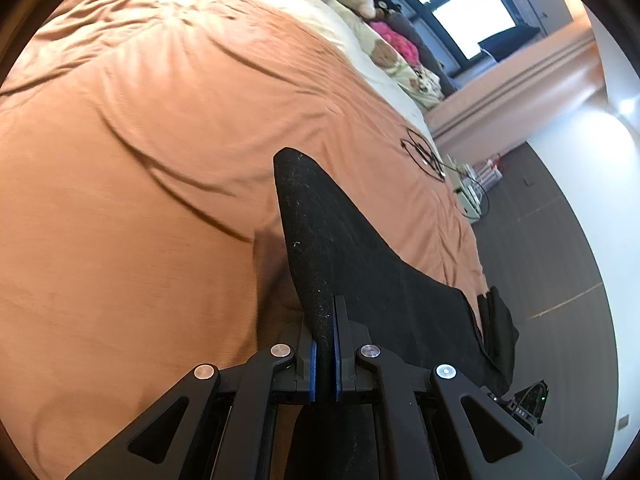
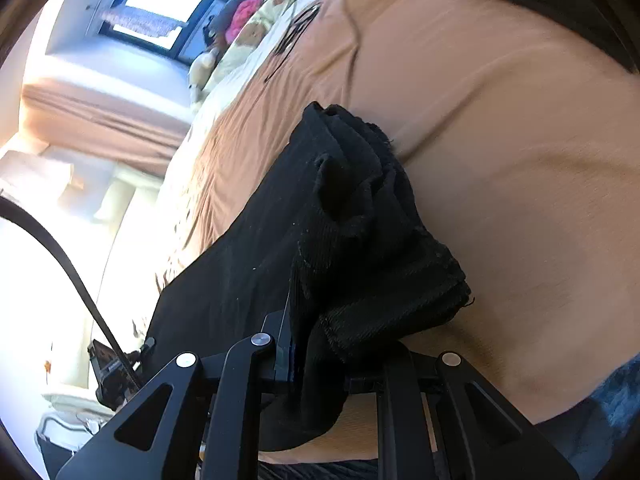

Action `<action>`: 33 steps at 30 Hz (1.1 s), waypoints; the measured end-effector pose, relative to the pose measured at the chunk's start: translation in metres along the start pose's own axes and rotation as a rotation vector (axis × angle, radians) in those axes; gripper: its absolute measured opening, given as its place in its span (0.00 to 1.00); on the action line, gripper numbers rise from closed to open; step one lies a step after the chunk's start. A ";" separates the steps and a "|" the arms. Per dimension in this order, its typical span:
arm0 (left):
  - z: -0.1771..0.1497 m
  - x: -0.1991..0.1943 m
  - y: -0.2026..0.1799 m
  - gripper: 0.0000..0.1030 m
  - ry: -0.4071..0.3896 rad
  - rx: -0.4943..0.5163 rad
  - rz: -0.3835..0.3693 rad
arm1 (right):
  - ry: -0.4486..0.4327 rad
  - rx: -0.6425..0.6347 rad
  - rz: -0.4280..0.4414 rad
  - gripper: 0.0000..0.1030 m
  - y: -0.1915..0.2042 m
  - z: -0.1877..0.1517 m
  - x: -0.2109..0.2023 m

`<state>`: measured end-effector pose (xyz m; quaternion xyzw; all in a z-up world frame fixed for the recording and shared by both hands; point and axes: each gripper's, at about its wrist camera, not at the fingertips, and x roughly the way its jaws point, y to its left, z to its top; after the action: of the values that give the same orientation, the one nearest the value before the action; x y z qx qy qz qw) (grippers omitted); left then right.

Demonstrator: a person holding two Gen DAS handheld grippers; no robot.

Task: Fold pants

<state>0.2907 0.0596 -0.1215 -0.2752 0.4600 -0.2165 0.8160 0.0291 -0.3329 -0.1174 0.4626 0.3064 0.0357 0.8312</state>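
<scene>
Both grippers' fingers (image 1: 325, 344) (image 2: 316, 356) pinch black pants (image 1: 340, 248) over orange bedspread (image 1: 140, 160); no writing legible

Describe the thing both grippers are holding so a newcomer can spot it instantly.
Start at the big bed with the orange-brown bedspread. Along its floor-side edge lie the black pants, one end pinched in the left gripper, a bunched end clamped in the right gripper. They are the only black ribbed garment there.
</scene>
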 end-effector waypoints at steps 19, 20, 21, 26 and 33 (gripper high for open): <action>0.025 -0.044 0.072 0.06 -0.033 -0.056 0.049 | 0.085 -0.061 0.037 0.12 0.025 0.011 0.049; 0.026 -0.044 0.075 0.06 -0.035 -0.060 0.056 | 0.089 -0.060 0.040 0.12 0.025 0.011 0.050; 0.026 -0.043 0.077 0.06 -0.034 -0.066 0.059 | 0.093 -0.060 0.042 0.12 0.023 0.012 0.052; 0.014 -0.025 0.097 0.12 0.020 -0.096 0.132 | 0.099 -0.054 0.009 0.12 0.009 0.019 0.059; -0.013 -0.030 0.120 0.36 0.039 -0.166 0.158 | 0.101 -0.070 0.005 0.12 -0.009 0.033 0.061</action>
<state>0.2767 0.1648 -0.1856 -0.3005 0.5125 -0.1179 0.7957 0.0943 -0.3416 -0.1416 0.4316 0.3454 0.0716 0.8302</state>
